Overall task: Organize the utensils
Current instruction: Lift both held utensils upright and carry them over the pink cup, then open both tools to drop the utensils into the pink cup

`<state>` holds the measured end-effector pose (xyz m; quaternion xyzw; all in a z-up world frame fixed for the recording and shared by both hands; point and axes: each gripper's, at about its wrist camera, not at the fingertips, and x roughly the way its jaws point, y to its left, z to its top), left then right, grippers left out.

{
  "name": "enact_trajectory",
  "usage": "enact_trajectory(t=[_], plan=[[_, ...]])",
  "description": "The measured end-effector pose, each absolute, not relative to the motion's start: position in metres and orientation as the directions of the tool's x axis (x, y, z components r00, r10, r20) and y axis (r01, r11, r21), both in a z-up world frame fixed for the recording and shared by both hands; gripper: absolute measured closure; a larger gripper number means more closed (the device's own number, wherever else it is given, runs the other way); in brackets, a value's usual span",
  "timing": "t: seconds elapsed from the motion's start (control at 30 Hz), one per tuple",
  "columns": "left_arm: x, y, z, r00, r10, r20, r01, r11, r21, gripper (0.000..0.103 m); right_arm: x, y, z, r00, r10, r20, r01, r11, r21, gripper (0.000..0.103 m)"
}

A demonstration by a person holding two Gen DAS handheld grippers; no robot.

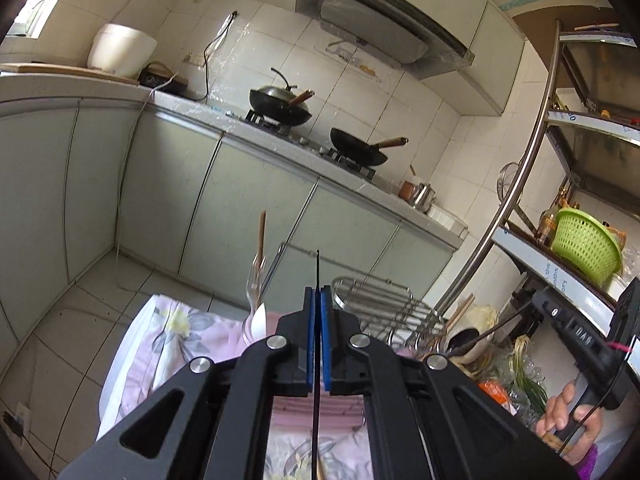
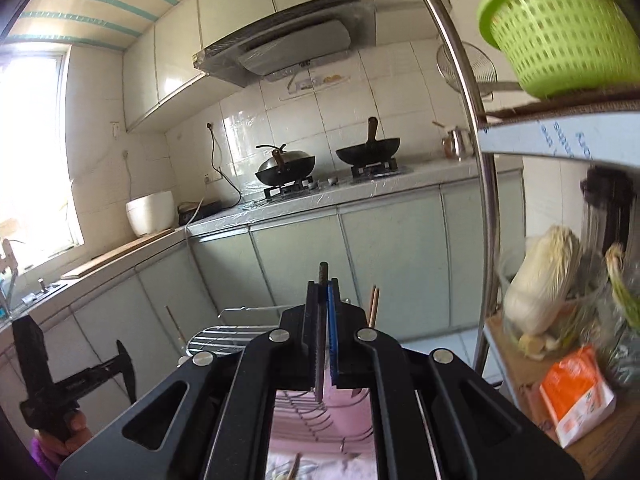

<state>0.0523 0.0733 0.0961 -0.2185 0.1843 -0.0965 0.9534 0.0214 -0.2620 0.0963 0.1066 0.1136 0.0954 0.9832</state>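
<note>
The left gripper (image 1: 319,294) pinches a thin black chopstick (image 1: 317,268) near its middle; the right gripper (image 2: 325,292) pinches a dark rod (image 2: 322,276). Both look light, stiff and slippery, held above the rack (image 1: 384,304).

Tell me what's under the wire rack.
The wire rack sits on a pink floral cloth, which shows through its bars in the right wrist view. What the cloth covers, and the rack's near end behind the tools, is hidden.

Left wrist view looks along its fingers toward the stove (image 1: 316,136) from its right, right wrist view faces the stove (image 2: 332,184) squarely, both distant, sharing it.
</note>
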Motion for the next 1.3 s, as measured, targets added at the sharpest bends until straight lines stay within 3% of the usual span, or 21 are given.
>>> enact_trajectory(t=[0.37,0.47,0.73,0.9,1.3], plan=[[0.084,0.061,0.119,0.98,-0.125,-0.157,0.055,0.92,-0.388,0.101,0.057,-0.246,0.057,0.935,0.186,-0.303,-0.144,0.978,0.154,0.098],[0.096,0.055,0.114,0.992,-0.037,-0.117,-0.006,0.939,-0.343,0.101,0.063,-0.246,0.047,0.927,0.192,-0.322,-0.148,0.977,0.157,0.098],[0.128,0.038,0.086,0.996,0.059,-0.07,-0.075,0.962,-0.263,0.101,0.077,-0.249,0.029,0.911,0.228,-0.343,-0.172,0.968,0.185,0.098],[0.14,0.029,0.067,0.994,0.079,-0.075,-0.094,0.972,-0.217,0.101,0.08,-0.248,0.023,0.904,0.244,-0.352,-0.188,0.965,0.185,0.098],[0.122,0.026,0.038,0.984,-0.02,-0.176,-0.017,0.978,-0.206,0.101,0.08,-0.242,0.014,0.887,0.26,-0.382,-0.202,0.962,0.185,0.098]])
